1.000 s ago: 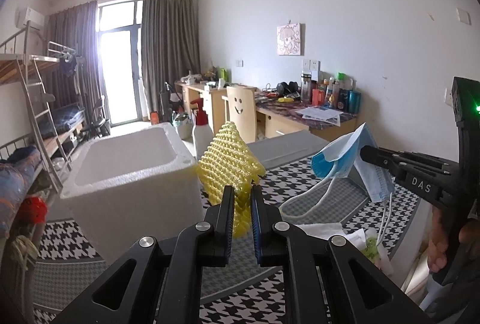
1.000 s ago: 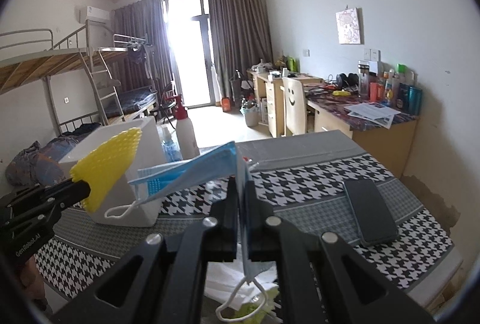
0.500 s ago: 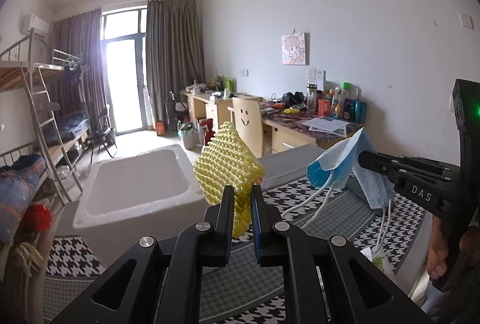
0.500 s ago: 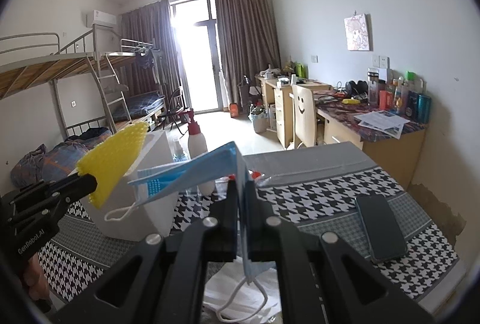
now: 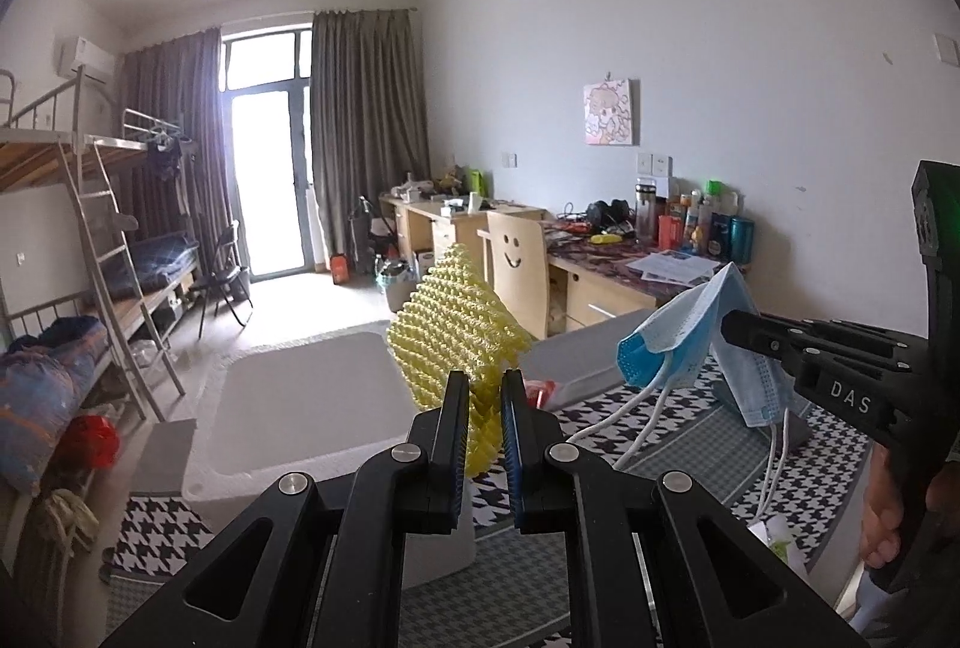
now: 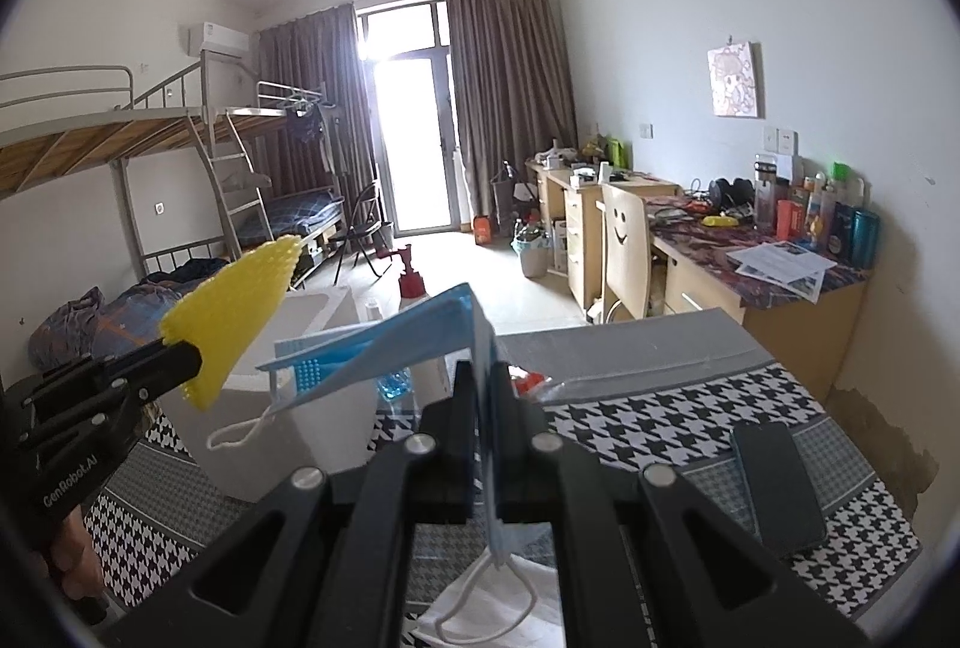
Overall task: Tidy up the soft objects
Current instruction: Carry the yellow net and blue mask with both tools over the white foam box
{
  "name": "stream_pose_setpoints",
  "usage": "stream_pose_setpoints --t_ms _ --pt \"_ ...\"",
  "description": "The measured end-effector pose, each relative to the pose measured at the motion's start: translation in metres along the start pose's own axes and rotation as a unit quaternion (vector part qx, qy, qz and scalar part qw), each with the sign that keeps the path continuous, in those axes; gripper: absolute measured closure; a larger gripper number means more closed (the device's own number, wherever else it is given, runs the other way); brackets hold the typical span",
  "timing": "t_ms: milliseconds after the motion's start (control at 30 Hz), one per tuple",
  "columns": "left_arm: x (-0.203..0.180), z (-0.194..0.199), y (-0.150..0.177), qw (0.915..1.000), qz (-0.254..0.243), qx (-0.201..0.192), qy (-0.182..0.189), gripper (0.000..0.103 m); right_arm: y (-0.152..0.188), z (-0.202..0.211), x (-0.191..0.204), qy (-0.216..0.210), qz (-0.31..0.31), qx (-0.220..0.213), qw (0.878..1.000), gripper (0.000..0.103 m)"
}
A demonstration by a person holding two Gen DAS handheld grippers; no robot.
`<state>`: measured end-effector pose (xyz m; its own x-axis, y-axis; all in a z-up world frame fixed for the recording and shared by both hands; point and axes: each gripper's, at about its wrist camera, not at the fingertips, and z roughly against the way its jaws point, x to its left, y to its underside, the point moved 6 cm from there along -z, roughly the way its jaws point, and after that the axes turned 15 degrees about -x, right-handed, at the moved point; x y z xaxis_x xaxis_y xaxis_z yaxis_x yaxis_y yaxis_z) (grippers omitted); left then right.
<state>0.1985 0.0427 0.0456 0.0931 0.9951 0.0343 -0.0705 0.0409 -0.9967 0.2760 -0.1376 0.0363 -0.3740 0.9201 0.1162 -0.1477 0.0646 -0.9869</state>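
The yellow foam fruit net (image 5: 456, 342), a springy open mesh, is clamped by its lower tip in the left gripper (image 5: 485, 423) above the white foam box (image 5: 300, 408) at 9 o'clock. It could be squeezed out if jolted. The blue pleated face mask (image 6: 420, 342), thin and limp, is pinched at one fold in the right gripper (image 6: 480, 396) over the houndstooth counter (image 6: 660, 426); its dangling ear loops could be snagged on the box rim.

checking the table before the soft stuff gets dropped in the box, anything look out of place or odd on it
One thing stands out: a dark phone lies on the houndstooth tablecloth near its right edge, a hard item among soft ones. The blue face mask hangs folded from the right gripper, ear loops dangling. Nothing looks spilled or damaged.
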Motion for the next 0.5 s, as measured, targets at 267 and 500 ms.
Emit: stream_pose_setpoints --t_ms 267,500 --pt "0.016 -0.006 -0.007 0.9997 -0.001 -0.002 -0.024 0.091 -0.011 -0.009 0.009 -0.011 0.005 -0.002 1.0 0.097" --pt "0.029 -0.012 -0.012 0.9988 0.001 0.003 -0.049 0.091 -0.017 -0.019 0.017 -0.024 0.007 0.0 1.0 0.097"
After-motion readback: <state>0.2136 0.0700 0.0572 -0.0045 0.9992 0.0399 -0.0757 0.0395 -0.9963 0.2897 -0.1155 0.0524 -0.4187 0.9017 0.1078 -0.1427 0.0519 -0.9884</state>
